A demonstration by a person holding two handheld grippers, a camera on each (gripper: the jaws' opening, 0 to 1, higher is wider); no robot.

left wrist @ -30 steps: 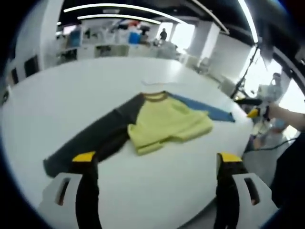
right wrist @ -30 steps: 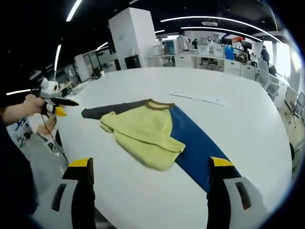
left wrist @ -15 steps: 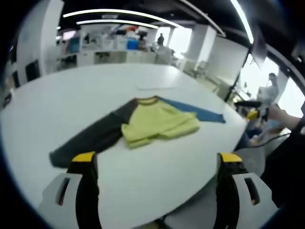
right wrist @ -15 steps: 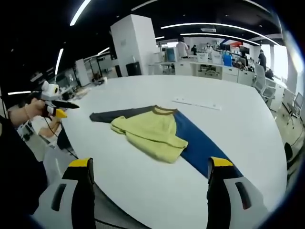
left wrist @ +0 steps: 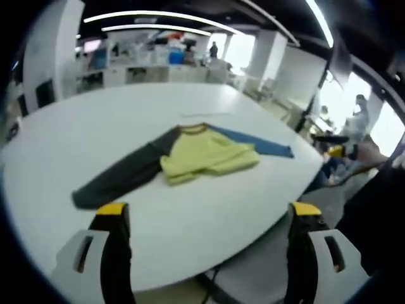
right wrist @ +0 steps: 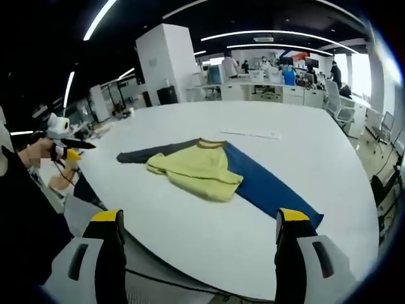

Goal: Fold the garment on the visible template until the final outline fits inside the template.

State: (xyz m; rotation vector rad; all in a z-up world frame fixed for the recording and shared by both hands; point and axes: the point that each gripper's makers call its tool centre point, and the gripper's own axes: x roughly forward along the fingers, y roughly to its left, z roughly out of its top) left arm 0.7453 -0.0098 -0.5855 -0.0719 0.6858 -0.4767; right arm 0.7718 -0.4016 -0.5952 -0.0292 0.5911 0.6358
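Open-plan office, round white tabletop [left wrist: 76,126]. Long-sleeved garment, yellow body, dark and blue sleeves [right wrist: 202,170], mid-tabletop, partly folded. Both grippers [left wrist: 205,218] [right wrist: 197,225] pulled back since a second ago, fingers spread wide, empty. Sleeves still unfolded.

1. This is a large open-plan office or lab floor, with a dark ceiling crossed by long curved light strips [right wrist: 278,33].
2. A very big white table [right wrist: 304,114] stands in the open middle of the room (its edge is rounded).
3. Behind it run rows of white desks [right wrist: 278,92] loaded with screens and gear, with people standing among them.
4. A wide white square pillar [right wrist: 161,63] rises to the ceiling, and office chairs [right wrist: 338,107] stand at the side.
5. Bright windows [left wrist: 345,95] light one wall.
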